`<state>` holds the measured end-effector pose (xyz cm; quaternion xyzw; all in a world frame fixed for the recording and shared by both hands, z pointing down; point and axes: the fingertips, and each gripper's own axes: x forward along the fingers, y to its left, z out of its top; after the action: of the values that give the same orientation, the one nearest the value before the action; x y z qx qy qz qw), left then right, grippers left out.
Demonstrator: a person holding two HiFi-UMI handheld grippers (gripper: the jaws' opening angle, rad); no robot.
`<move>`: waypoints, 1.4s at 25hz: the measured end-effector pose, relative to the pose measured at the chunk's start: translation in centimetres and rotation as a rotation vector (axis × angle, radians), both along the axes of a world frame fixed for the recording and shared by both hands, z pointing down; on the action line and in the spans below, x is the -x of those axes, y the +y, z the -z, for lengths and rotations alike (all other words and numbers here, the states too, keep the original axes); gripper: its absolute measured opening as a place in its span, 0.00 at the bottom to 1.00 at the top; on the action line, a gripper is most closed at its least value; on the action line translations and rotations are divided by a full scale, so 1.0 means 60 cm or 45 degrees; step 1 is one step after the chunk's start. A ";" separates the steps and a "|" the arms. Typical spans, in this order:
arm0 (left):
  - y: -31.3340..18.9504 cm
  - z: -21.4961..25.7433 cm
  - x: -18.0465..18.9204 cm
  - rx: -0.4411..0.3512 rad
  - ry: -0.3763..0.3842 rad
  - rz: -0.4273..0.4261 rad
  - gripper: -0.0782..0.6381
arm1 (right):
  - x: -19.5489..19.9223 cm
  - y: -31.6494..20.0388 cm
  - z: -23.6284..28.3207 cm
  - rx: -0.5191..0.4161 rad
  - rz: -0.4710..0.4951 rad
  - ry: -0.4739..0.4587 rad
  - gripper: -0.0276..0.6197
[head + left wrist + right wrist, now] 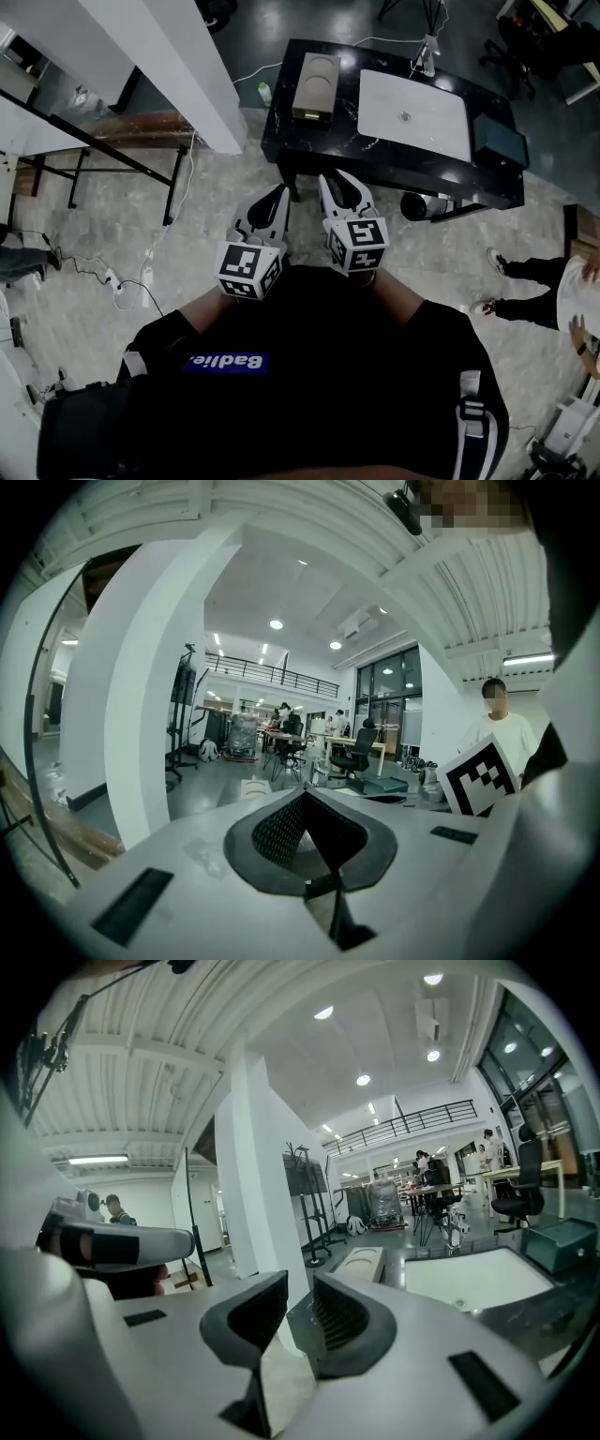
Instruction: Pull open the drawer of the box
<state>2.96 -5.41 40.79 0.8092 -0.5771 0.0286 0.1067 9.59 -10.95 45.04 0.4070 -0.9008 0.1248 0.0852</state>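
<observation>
The box (316,86) is tan with round recesses on its lid. It lies on the left part of a dark table (292,141), and its drawer front faces me, closed as far as I can tell. The right gripper view shows the box (361,1265) beyond the jaws. Both grippers hover close to my chest, well short of the table. My left gripper (278,194) (302,797) has its pads meeting at the tips and holds nothing. My right gripper (339,180) (300,1288) has a narrow gap between its pads and is empty.
A white mat (412,112) covers the table's middle, and a dark case (500,145) sits at its right end. A white pillar (178,66) stands to the left. Cables (150,272) trail on the floor. Another person's legs (534,272) are at the right.
</observation>
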 end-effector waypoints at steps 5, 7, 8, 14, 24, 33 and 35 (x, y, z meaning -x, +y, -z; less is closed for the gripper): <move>-0.037 -0.004 0.021 0.006 0.021 -0.055 0.10 | 0.019 -0.035 -0.017 0.048 -0.049 0.043 0.14; -0.056 -0.003 0.036 0.002 0.028 -0.079 0.10 | 0.031 -0.053 -0.024 0.067 -0.073 0.057 0.14; -0.067 -0.003 0.047 -0.001 0.034 -0.088 0.10 | 0.039 -0.062 -0.027 0.074 -0.085 0.065 0.14; -0.138 0.002 0.120 -0.026 0.073 -0.171 0.10 | 0.093 -0.122 -0.050 0.102 -0.171 0.128 0.14; -0.211 -0.013 0.175 0.021 0.039 -0.238 0.10 | 0.121 -0.210 -0.136 0.238 -0.282 0.161 0.14; -0.247 -0.016 0.192 0.043 -0.025 -0.176 0.10 | 0.112 -0.285 -0.233 0.452 -0.284 0.125 0.14; -0.250 -0.018 0.187 0.048 -0.039 -0.178 0.10 | 0.110 -0.296 -0.252 0.513 -0.282 0.095 0.14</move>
<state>-8.23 -20.43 41.88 0.8448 -0.5201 0.0595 0.1108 2.96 -28.70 60.16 0.4825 -0.8038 0.2956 0.1836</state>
